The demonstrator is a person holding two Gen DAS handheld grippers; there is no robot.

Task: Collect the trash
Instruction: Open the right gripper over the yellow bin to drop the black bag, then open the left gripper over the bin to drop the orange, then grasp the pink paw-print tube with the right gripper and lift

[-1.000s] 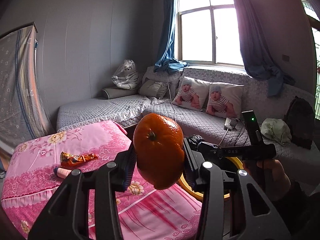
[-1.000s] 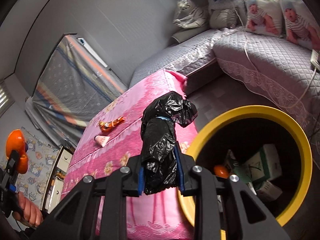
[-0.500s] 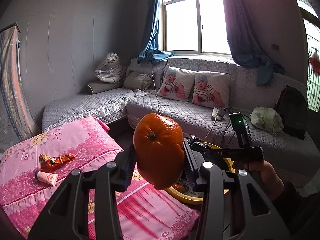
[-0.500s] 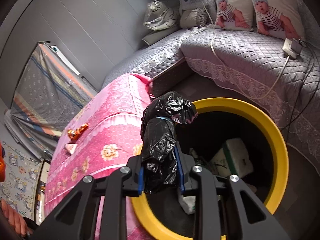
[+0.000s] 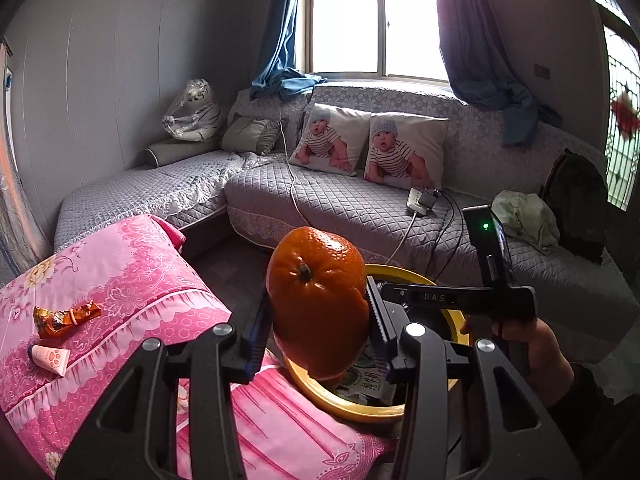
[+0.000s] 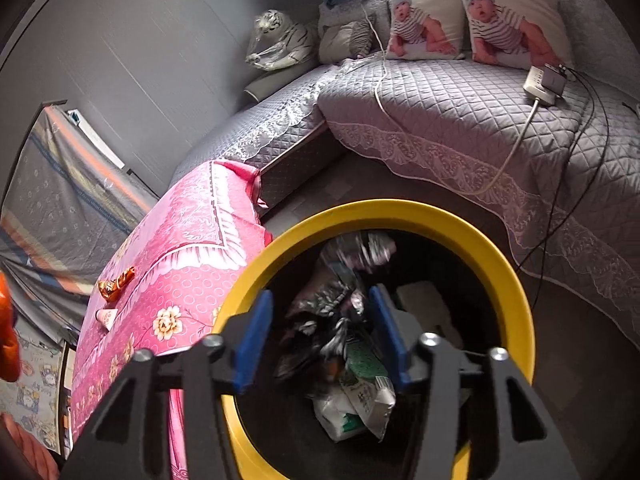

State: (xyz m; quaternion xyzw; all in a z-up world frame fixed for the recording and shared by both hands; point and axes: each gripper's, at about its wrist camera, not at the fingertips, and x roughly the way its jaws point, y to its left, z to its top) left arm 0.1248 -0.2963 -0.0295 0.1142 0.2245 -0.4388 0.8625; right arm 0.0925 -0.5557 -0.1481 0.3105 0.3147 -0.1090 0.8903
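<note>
My left gripper (image 5: 318, 328) is shut on an orange (image 5: 318, 304) and holds it just left of and above the yellow-rimmed bin (image 5: 416, 274). My right gripper (image 6: 322, 330) is open over the bin (image 6: 516, 280). A crumpled black plastic bag (image 6: 340, 276), blurred, is falling between its fingers into the bin, onto cartons (image 6: 360, 384) inside. An orange snack wrapper (image 5: 66, 316) and a small pink tube (image 5: 50, 358) lie on the pink-covered table (image 5: 132, 276); both also show in the right wrist view, the wrapper (image 6: 116, 284) and the tube (image 6: 107, 317).
A grey quilted corner sofa (image 5: 352, 208) runs behind the bin, with two baby-print pillows (image 5: 372, 146), a power strip with cables (image 5: 420, 202), a bag (image 5: 576, 204) and a cloth (image 5: 524, 216). The right gripper's handle and hand (image 5: 496, 304) are over the bin.
My right gripper has opened and let go of the black bag, which drops into the bin. My left gripper with the orange has moved right, closer to the bin.
</note>
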